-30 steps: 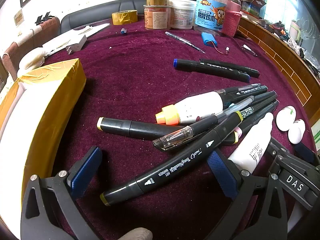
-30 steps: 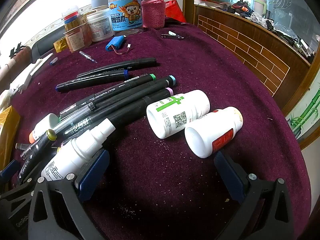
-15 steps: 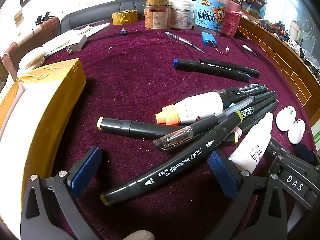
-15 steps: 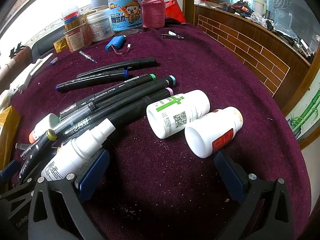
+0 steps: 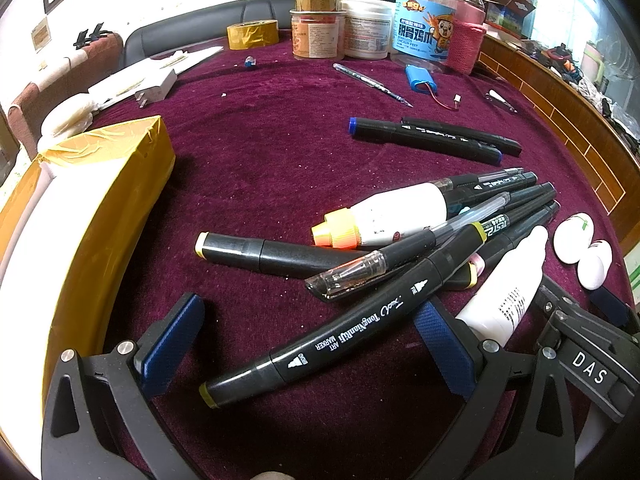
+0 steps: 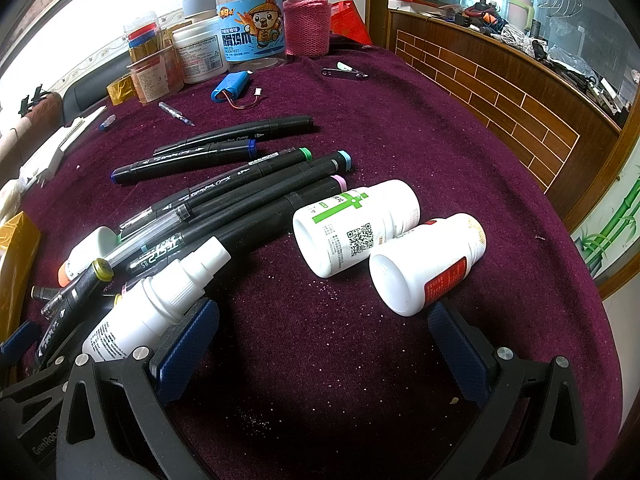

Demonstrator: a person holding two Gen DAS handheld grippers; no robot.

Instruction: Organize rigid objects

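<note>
Several black art markers lie in a loose pile on the maroon cloth. In the left wrist view my left gripper (image 5: pixel 308 344) is open, and the nearest marker (image 5: pixel 340 332) runs diagonally between its fingers, untouched. A white glue bottle with an orange cap (image 5: pixel 384 220) and a clear pen (image 5: pixel 400 252) rest on the pile. A white spray bottle (image 5: pixel 508 288) lies by the right finger. In the right wrist view my right gripper (image 6: pixel 324 344) is open over bare cloth. Two white pill bottles (image 6: pixel 356 228) (image 6: pixel 428 264) lie just ahead of it, and the spray bottle (image 6: pixel 160 300) touches its left finger.
A gold-taped box (image 5: pixel 92 216) fills the left side. Jars (image 5: pixel 368 28), a tape roll (image 5: pixel 252 34), a pink-sleeved flask (image 6: pixel 307 20), a blue battery pack (image 6: pixel 232 86), a thin pen (image 5: pixel 372 82) and a clip (image 6: pixel 346 72) sit at the back. A wooden ledge (image 6: pixel 500 80) borders the right.
</note>
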